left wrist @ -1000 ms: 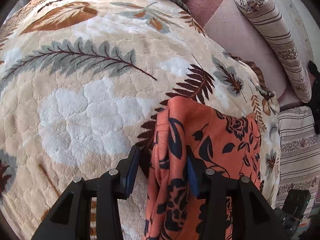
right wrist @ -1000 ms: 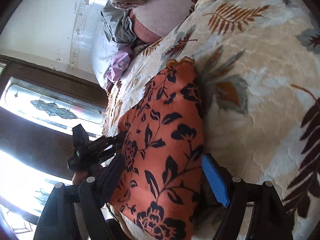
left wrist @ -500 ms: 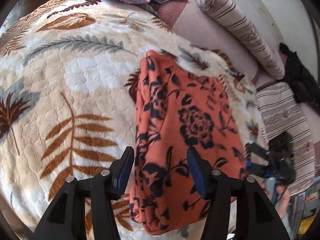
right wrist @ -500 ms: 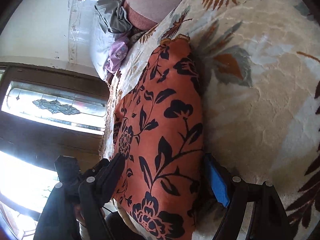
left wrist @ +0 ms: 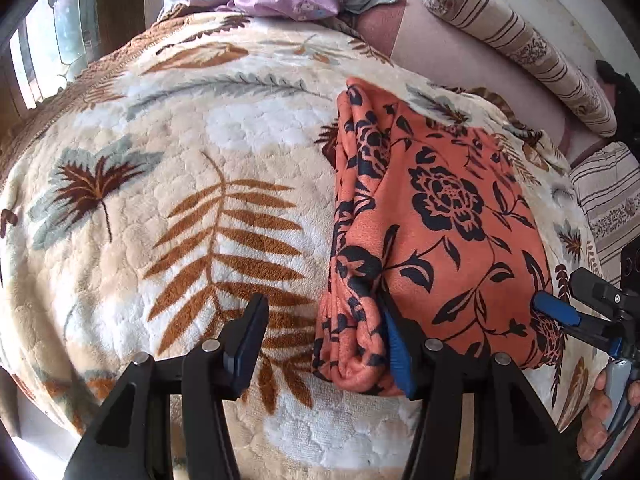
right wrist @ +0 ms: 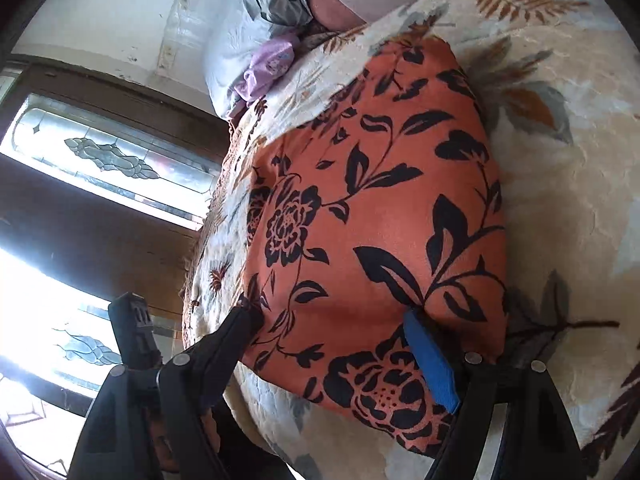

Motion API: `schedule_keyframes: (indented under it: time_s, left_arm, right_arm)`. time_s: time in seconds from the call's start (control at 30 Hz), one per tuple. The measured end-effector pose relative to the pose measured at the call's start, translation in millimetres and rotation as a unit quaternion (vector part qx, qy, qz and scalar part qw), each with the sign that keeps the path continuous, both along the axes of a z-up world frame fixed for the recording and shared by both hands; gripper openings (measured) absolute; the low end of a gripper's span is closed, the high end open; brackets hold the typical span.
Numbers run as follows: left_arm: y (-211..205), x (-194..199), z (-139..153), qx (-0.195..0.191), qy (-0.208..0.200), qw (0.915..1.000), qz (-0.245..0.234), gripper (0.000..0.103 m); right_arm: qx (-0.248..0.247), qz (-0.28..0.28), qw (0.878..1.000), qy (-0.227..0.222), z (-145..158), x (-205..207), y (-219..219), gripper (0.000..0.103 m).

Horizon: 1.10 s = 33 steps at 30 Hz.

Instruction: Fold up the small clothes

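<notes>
Your left gripper (left wrist: 322,344) and right gripper (right wrist: 332,346) are black, angular frames with silver screws; each has blue pads (right wrist: 432,364) lining its fingers

A home bedroom: leaf-print blanket (left wrist: 180,208), striped bolster (left wrist: 520,44), leaded-glass window (right wrist: 108,156).

The left gripper (left wrist: 324,340) points steeply down with its jaws apart, one finger (left wrist: 246,336) at seven o'clock in its view, the other (left wrist: 396,344) at five. The right gripper (right wrist: 332,344) tilts downward, jaws spread wide. At four o'clock in the left view, a hand (left wrist: 600,416) grips its handle.
</notes>
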<state>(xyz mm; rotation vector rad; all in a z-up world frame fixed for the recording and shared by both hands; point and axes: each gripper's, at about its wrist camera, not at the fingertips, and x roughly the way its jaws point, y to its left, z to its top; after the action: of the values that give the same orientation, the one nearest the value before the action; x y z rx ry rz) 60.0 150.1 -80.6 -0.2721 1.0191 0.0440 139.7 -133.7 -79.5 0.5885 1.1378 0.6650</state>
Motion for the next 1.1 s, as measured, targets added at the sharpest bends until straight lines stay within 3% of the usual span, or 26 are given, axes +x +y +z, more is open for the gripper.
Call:
schedule_keyframes:
  time_s: [0.1,0.17,0.23,0.43,0.57,0.7,0.9,1.03,1.1]
  left_arm:
    - [-4,-3,-1,0.018,-0.002,0.9998,0.000,0.057]
    - [-4,2,-17,0.015,0.025,0.9995,0.006,0.059]
    - [-3,1,-16,0.011,0.021,0.9996,0.014,0.059]
    - [-5,-1,-12,0.020,0.015,0.9996,0.008,0.059]
    - [-5,-1,-13,0.015,0.015,0.9997,0.007,0.059]
    - [-5,-2,-8,0.016,0.015,0.9997,0.005,0.059]
    - [-7,8,-4,0.026,0.015,0.9996,0.003,0.059]
    - [-8,11,-11,0.023,0.022,0.9995,-0.001,0.059]
    - [-8,13,-7,0.026,0.024,0.9994,-0.002,0.059]
  right_arm:
    - [0.009,0.015,0.999,-0.028,19,-10,5,0.082]
    - [-0.011,0.020,1.000,-0.010,6,-13,9,0.083]
    - [-0.028,0.021,0.999,0.014,-15,-11,12,0.082]
    - [-0.025,0.028,0.999,-0.026,18,-17,17,0.082]
    - [-0.038,0.029,0.999,0.006,-9,-17,15,0.082]
    - [-0.030,0.029,0.999,-0.020,20,-12,12,0.082]
    - [0.019,0.004,1.000,-0.023,42,49,3,0.082]
    - [0.032,-0.026,0.998,0.041,1,109,4,0.082]
    - [0.072,-0.045,0.993,0.088,-23,125,-1,0.082]
